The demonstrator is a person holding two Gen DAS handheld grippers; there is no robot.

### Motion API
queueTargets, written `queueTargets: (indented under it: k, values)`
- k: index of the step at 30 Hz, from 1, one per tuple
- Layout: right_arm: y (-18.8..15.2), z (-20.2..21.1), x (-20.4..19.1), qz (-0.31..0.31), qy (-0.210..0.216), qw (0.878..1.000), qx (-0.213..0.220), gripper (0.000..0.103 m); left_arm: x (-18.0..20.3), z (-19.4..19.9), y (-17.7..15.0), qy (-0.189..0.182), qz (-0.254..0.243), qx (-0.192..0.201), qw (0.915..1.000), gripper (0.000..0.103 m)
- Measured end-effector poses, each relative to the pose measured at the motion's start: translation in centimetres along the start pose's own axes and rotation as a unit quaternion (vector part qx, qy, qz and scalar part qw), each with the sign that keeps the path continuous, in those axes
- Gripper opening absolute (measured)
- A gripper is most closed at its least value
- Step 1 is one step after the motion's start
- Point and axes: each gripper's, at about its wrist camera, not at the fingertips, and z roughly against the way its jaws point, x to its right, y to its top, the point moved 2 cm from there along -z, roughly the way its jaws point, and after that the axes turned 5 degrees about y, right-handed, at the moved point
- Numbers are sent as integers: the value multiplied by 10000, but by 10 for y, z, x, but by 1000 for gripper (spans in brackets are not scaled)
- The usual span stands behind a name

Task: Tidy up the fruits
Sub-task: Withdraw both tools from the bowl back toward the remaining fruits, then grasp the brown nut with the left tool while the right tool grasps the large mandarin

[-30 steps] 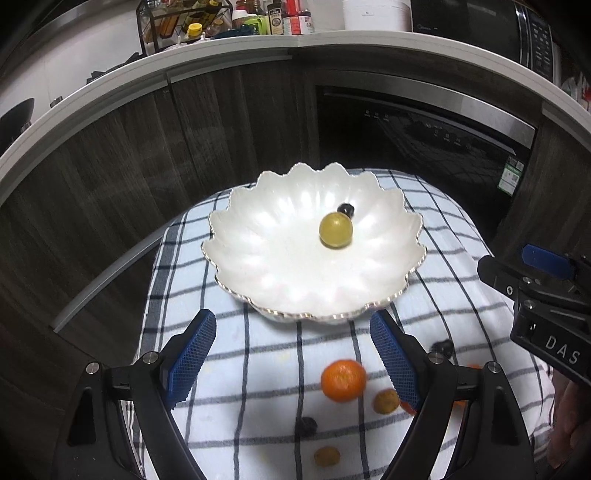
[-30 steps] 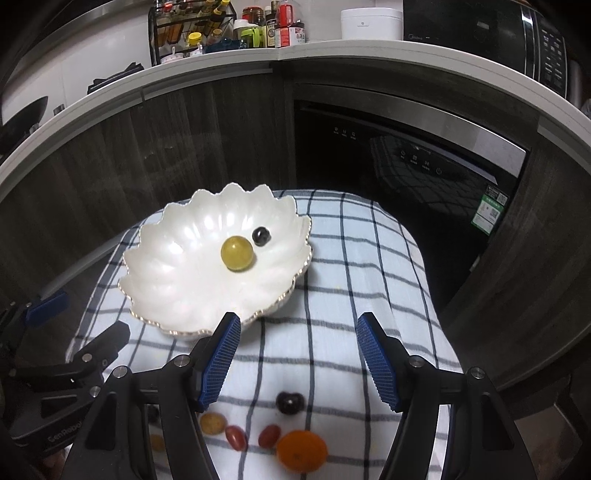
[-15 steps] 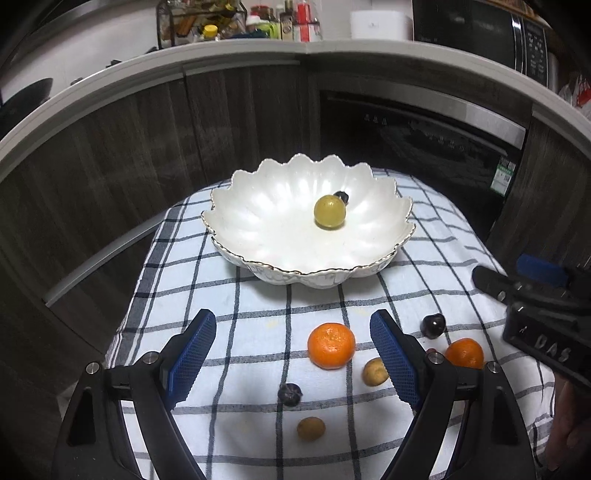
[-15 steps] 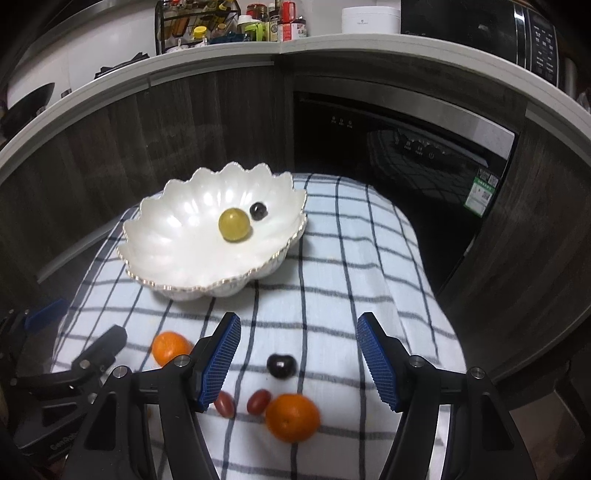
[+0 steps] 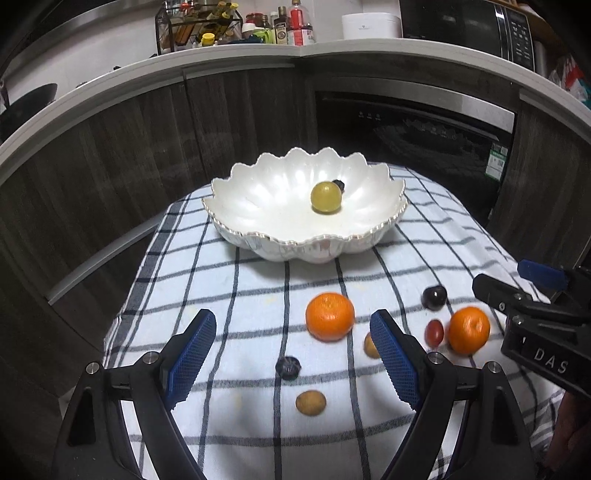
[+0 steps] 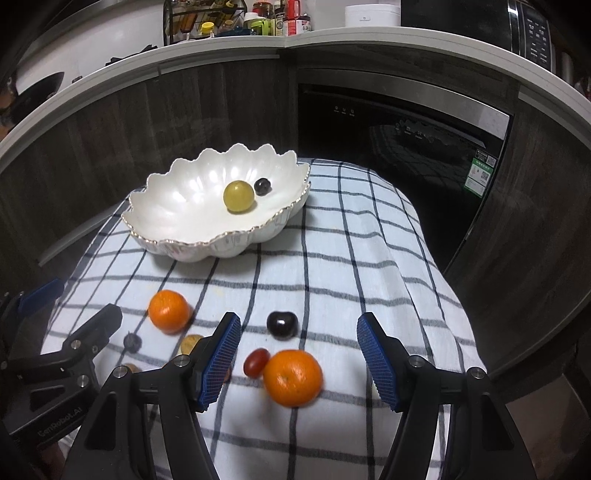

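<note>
A white scalloped bowl [image 5: 258, 206] [image 6: 177, 210] stands at the far side of the checked cloth and holds a green grape [image 5: 325, 197] [image 6: 239, 196] and a small dark berry [image 6: 262, 185]. Nearer lie two mandarins [image 5: 330, 316] [image 6: 292, 377], a dark cherry [image 6: 282, 324], a red grape tomato [image 6: 255, 362], a dark blueberry [image 5: 288, 367] and a tan longan [image 5: 310, 403]. My left gripper [image 5: 291, 360] hangs open above the blueberry. My right gripper [image 6: 297, 356] is open over the second mandarin and the tomato. Neither holds anything.
The checked cloth [image 5: 236, 295] covers a small table whose edges drop off at left and right. Dark cabinets [image 5: 110, 155] and a built-in oven [image 6: 399, 140] stand behind, under a counter with bottles [image 5: 280, 29]. Another tan fruit [image 5: 370, 345] lies half hidden behind my left gripper's right finger.
Both grippers have drawn back from the bowl and sunk lower. The bowl now sits farther away and the loose fruits on the cloth have come into full view between the fingers.
</note>
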Motion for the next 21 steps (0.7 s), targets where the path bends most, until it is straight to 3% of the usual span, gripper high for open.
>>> queueTargets:
  k: [21]
  values:
    - [-30, -10, 0, 8, 31, 9999, -96, 67, 7, -10, -37, 3, -161, 18, 9999, 86]
